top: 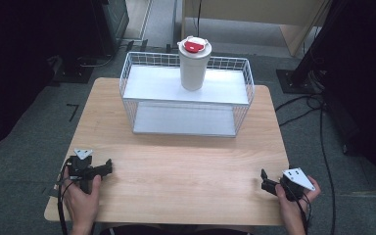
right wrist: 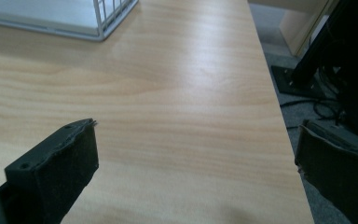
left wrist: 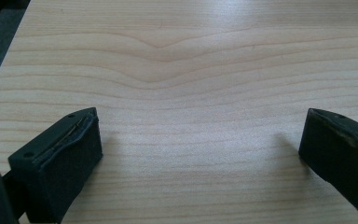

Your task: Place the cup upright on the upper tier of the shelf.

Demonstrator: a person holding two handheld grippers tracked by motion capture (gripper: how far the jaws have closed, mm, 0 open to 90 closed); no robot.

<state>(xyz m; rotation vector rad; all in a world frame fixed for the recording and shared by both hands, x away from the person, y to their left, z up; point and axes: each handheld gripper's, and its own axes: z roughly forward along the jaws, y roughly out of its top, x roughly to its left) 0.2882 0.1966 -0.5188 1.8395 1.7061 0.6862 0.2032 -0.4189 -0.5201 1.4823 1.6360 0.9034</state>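
A wooden counter (top: 176, 176) is carrying a white wire rack (top: 186, 95) at its far side, with a white tumbler (top: 194, 63) (red-capped lid) standing upright on the rack's top shelf. Nearer than the rack, the left gripper (top: 108, 165) and right gripper (top: 263, 177) are resting at opposite corners, jaws apart and empty, seemingly awaiting a start.
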